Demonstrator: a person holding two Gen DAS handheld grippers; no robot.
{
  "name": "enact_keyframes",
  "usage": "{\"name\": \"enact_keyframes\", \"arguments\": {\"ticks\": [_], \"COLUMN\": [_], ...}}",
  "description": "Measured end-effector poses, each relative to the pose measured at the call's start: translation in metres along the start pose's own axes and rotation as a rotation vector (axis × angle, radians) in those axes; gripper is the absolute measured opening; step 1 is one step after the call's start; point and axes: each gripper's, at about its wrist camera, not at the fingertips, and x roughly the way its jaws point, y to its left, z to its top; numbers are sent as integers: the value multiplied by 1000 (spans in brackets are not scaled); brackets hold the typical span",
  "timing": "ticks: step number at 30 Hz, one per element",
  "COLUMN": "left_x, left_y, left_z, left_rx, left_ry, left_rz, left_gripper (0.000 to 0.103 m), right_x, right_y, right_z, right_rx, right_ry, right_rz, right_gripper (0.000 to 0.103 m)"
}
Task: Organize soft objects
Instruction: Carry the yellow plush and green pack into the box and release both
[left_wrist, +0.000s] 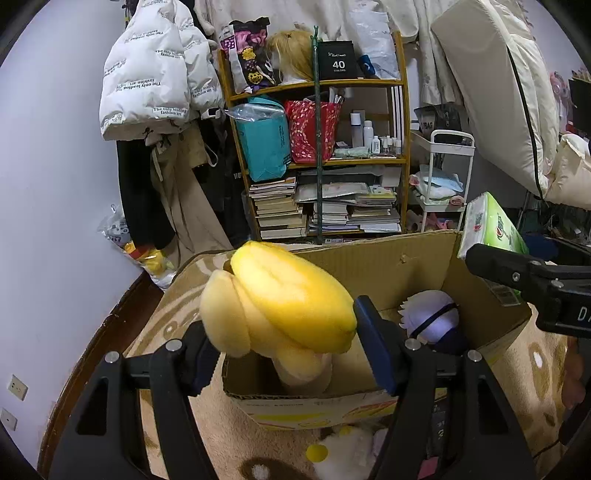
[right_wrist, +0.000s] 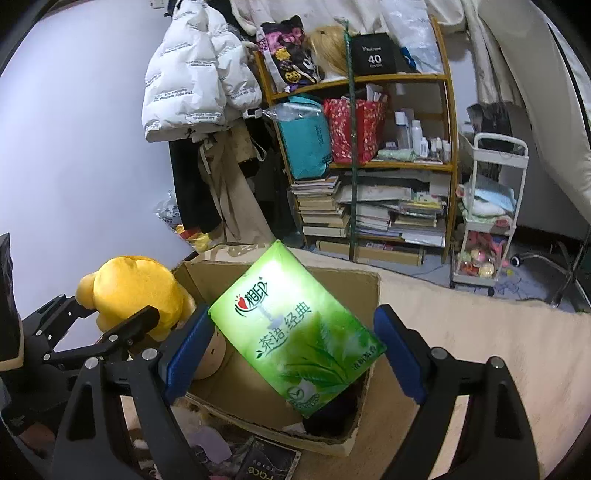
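A yellow plush toy (left_wrist: 291, 299) hangs over the near left corner of an open cardboard box (left_wrist: 388, 266), with my left gripper (left_wrist: 284, 339) shut on it. The blue pads press its sides. Inside the box lies a purple and white plush doll (left_wrist: 432, 317). In the right wrist view a green tissue pack (right_wrist: 291, 325) sits tilted between the blue pads of my right gripper (right_wrist: 293, 325), held above the box (right_wrist: 351, 291). A beige round plush head (right_wrist: 214, 350) shows in the box below. The left gripper (right_wrist: 110, 314) with the yellow plush (right_wrist: 136, 288) is at the left.
The box stands on a beige patterned rug (left_wrist: 173, 317). A white plush (left_wrist: 343, 454) and a dark packet (right_wrist: 266, 461) lie in front of it. Behind are a wooden shelf (left_wrist: 321, 162) with books and bags, a hanging white jacket (left_wrist: 155, 81) and a white trolley (right_wrist: 487, 214).
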Motion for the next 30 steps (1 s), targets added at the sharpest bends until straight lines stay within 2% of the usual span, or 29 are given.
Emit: {"name": "enact_keyframes", "arguments": {"ticks": [8,12,15,21,24,27,30], "left_x": [-2,-7,-8,-13,-18,-22,-22], "left_y": [-6,-7,-7,-1,3,5,6], "left_z": [-6,-6,-5,-7,-8,-9,-12], "left_rx": [45,49,48,30,13,9,20], "left_ry": [-21,-34,-32,-9,-3,10,55], "left_rz": [46,41,41,39,44,44,34], "left_gripper": [68,80,81,88,97,97,98], "right_x": [3,4,3,-4,-9,-17,-24], "right_y": [-4,-5,-5,-5,-4,-2,4], "right_z": [-5,-8,-7,-5,-6,-10,-13], "right_rx": [19,17,21,40,43,44,21], "right_ry": [21,33,35,33,36,33,39], "right_rz": [-22,-18,-12,18,22,16,-9], "right_gripper": [92,93,93,101,102,102,103]}}
